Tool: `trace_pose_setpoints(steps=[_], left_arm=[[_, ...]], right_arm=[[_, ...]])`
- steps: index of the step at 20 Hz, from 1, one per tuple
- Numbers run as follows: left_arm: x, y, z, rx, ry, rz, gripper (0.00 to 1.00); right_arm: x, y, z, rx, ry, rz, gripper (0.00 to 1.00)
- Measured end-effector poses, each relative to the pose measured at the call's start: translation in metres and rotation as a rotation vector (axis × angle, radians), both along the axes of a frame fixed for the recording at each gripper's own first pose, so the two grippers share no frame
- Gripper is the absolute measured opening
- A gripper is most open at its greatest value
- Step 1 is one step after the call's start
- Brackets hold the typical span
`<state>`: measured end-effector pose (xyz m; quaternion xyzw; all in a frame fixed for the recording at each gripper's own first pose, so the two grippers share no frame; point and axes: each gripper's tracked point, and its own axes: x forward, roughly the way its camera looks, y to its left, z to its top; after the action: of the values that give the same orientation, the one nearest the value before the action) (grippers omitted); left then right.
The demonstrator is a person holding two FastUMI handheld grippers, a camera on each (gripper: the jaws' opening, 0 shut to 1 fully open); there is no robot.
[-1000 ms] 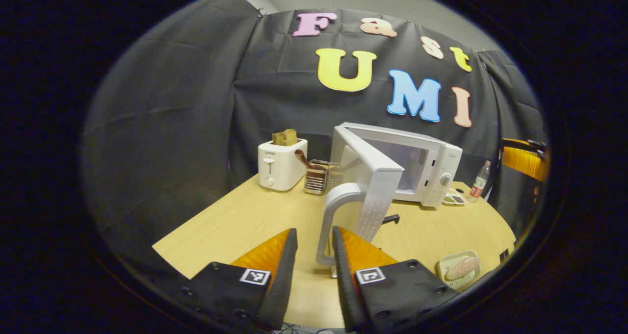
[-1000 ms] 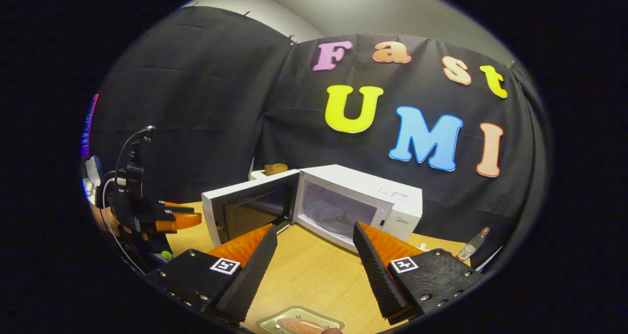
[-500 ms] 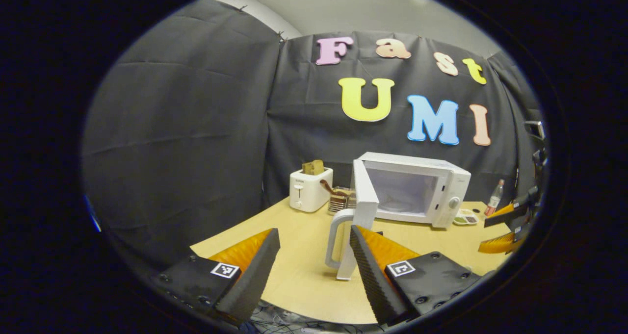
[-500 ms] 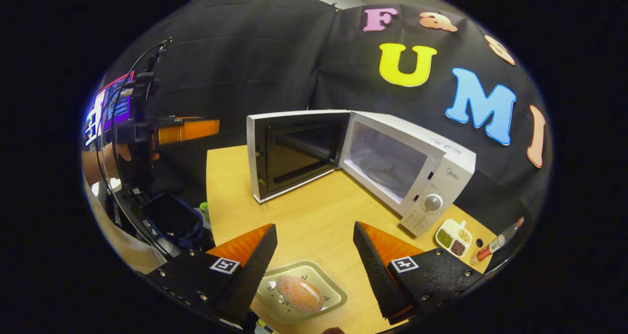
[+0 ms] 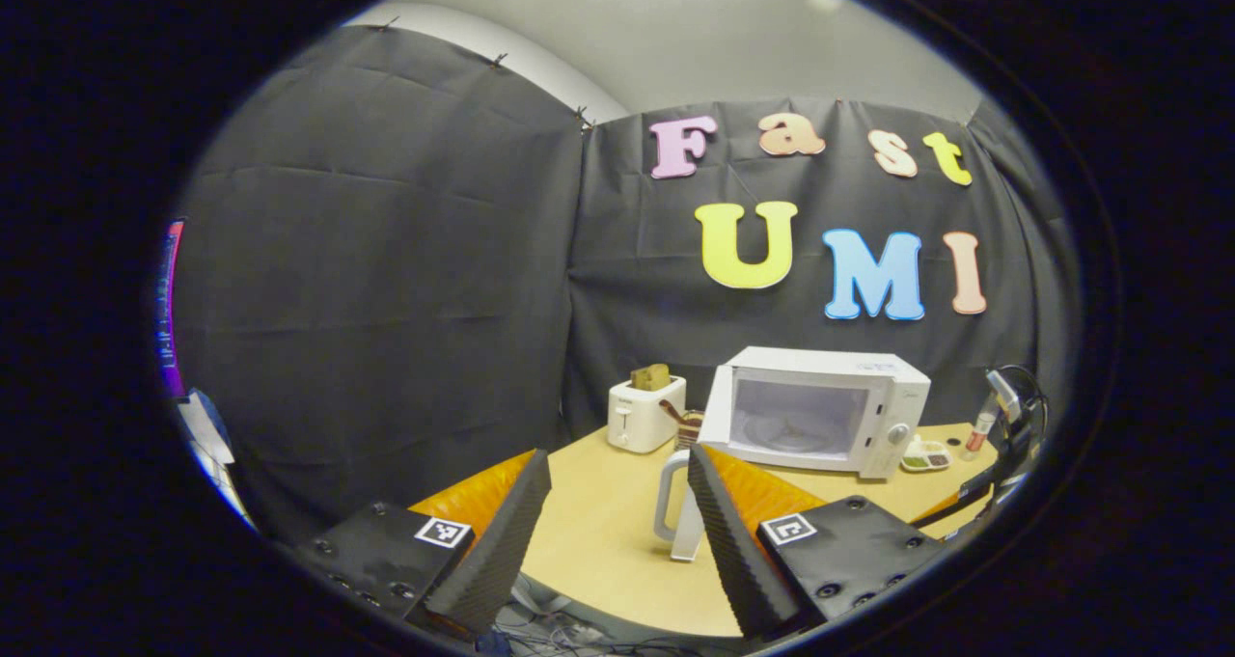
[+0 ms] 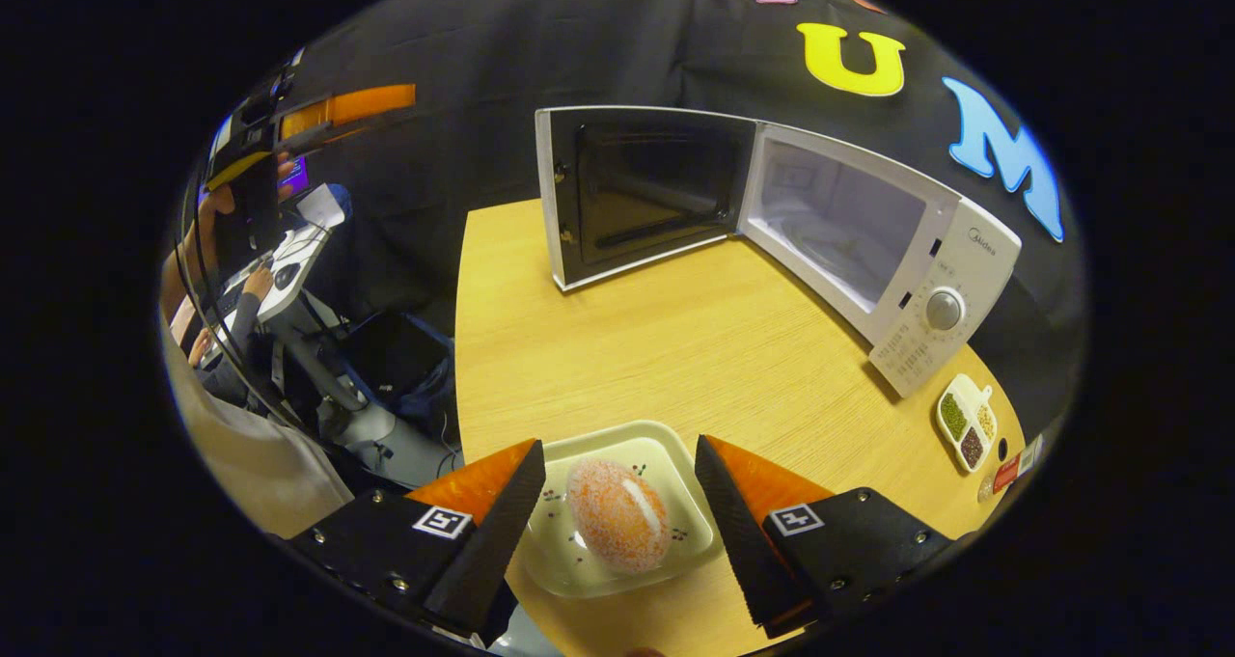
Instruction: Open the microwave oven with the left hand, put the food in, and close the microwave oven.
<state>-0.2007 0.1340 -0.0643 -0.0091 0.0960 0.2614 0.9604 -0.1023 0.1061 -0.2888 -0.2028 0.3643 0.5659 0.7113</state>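
Hovering over food; microwave door wide open
Right gripper spread, empty, straddling plate; careless pinch could tip it; left gripper open, empty.

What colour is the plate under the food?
Pale green plate, best seen in the right gripper view.

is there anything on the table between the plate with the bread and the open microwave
No. In the right gripper view, bare wooden table runs from the plate under the bread to the open microwave.
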Motion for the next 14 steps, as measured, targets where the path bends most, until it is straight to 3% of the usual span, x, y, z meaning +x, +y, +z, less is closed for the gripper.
trace_pose_setpoints(steps=[7,14], left_arm=[[-0.018,-0.016,0.027,0.064,-0.023,0.044,0.93],[-0.021,-0.027,0.035,0.064,-0.034,0.063,0.93]], right_arm=[[-0.012,-0.014,-0.034,-0.079,0.064,0.091,0.96],[-0.015,-0.022,-0.062,-0.145,0.077,0.114,0.96]])
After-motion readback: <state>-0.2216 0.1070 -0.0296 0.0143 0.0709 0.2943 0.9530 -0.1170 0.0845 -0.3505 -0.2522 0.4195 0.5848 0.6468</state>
